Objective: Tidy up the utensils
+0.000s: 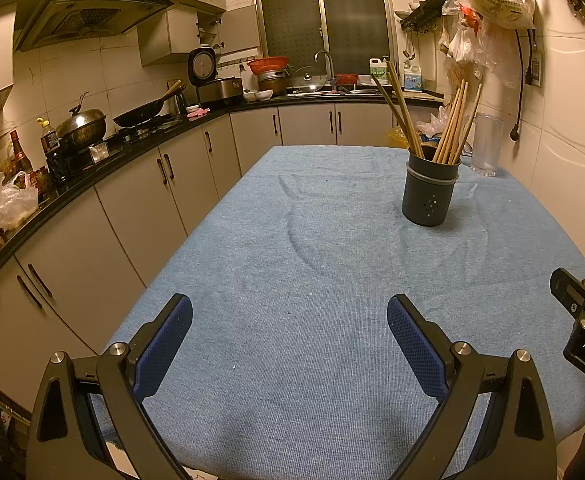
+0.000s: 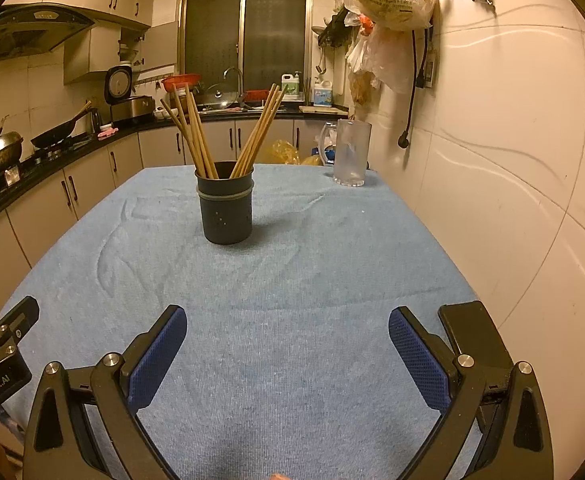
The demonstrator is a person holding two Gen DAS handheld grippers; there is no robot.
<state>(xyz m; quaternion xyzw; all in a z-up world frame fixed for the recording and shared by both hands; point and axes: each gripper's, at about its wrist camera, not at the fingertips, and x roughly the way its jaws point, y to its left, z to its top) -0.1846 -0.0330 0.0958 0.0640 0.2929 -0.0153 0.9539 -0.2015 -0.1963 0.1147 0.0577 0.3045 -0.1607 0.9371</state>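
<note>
While both grippers' fingers (image 1: 416, 344) (image 2: 416, 350) gape empty, wooden chopsticks (image 2: 196, 140) fan from round perforated holder (image 2: 226, 210), ribbed blue cloth (image 2: 292, 280).

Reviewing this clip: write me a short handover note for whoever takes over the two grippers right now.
Left gripper: open, empty, hovering over the near end of the blue tablecloth.
Right gripper: open, empty, also at the near end.
Chopsticks: all the ones in view stand in the dark holder, split into two bundles leaning left and right.
Holder: upright near the middle of the table.
A clear plastic jug stands at the far right corner by the wall.
Done: no loose utensils show on the cloth.
Left: apparently nothing to pick up; perhaps check outside the views.
</note>
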